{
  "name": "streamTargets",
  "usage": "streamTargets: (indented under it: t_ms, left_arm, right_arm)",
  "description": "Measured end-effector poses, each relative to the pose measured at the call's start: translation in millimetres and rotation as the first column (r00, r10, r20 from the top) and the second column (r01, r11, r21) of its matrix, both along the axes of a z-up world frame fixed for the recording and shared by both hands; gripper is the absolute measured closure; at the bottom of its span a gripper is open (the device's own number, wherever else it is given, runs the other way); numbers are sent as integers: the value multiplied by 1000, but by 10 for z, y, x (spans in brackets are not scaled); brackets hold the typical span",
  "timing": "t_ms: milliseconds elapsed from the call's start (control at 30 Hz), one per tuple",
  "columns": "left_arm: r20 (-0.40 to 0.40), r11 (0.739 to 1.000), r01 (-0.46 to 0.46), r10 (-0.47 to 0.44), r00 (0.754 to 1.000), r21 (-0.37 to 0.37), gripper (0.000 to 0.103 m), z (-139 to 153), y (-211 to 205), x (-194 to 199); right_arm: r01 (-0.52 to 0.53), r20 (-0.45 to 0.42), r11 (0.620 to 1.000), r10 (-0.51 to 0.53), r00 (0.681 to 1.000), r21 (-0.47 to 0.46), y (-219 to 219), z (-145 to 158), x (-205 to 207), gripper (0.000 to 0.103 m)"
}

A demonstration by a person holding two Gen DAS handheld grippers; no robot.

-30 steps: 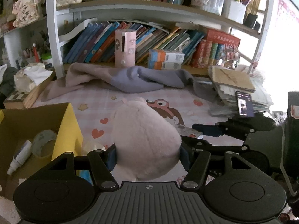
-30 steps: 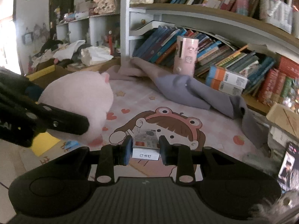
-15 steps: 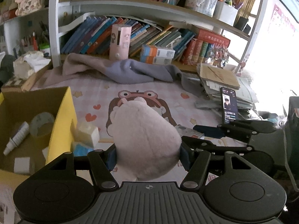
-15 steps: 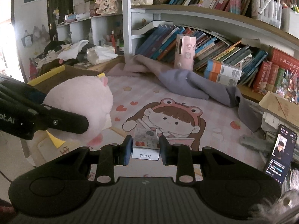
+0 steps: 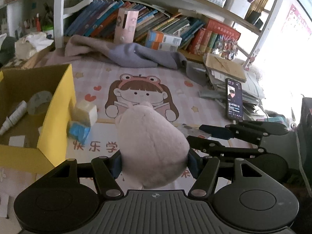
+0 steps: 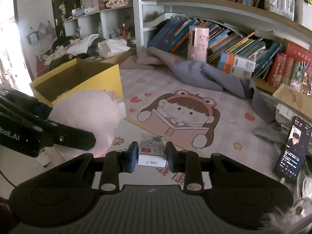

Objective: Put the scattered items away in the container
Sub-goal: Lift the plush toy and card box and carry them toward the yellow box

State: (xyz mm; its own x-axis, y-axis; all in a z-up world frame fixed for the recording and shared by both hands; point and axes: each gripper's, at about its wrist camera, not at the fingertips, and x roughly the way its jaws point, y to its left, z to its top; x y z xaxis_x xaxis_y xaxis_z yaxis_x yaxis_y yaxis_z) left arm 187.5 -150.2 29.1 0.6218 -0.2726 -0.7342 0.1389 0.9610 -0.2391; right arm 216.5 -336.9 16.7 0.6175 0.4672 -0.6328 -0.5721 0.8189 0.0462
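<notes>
Already, a tube [image 5: 13,117] and tape roll [image 5: 40,102] are lying in the yellow box [image 5: 58,105]. The left tool [image 5: 154,160] is squeezing a plush toy [image 5: 152,146], the right tool [image 6: 150,155] is pinching a staple box [image 6: 151,152]; both are hanging above the desk [image 5: 195,101], while packets [image 5: 83,120] are waiting beside the box.

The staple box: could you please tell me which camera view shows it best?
The right wrist view: the staple box sits clamped between the right gripper jaws, label readable. The left wrist view shows only a sliver behind the pink plush toy.
</notes>
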Motion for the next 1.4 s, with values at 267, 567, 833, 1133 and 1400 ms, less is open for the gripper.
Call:
streamTargets:
  t_ms: [267, 567, 833, 1133, 1400]
  left_arm:
    - [4, 999, 29, -29, 1000, -30, 39, -40, 98, -112]
    - [14, 990, 126, -126, 992, -68, 39, -64, 369, -283]
    - [3, 978, 187, -188, 982, -86, 39, -93, 799, -576]
    - [6, 974, 203, -203, 979, -99, 39, -134, 1393, -877]
    - [23, 971, 208, -206, 978, -120, 39, -119, 1817, -1083]
  right_arm:
    - [2, -7, 1000, -2, 1000, -17, 99, -6, -107, 74]
    - [74, -15, 997, -75, 997, -33, 387, 16, -392, 74]
    - [128, -38, 991, -129, 991, -40, 829, -4, -780, 74]
    - [159, -31, 986, -161, 986, -42, 1393, -16, -1152, 74]
    - [168, -17, 984, -169, 985, -53, 1838, 52, -1449, 74]
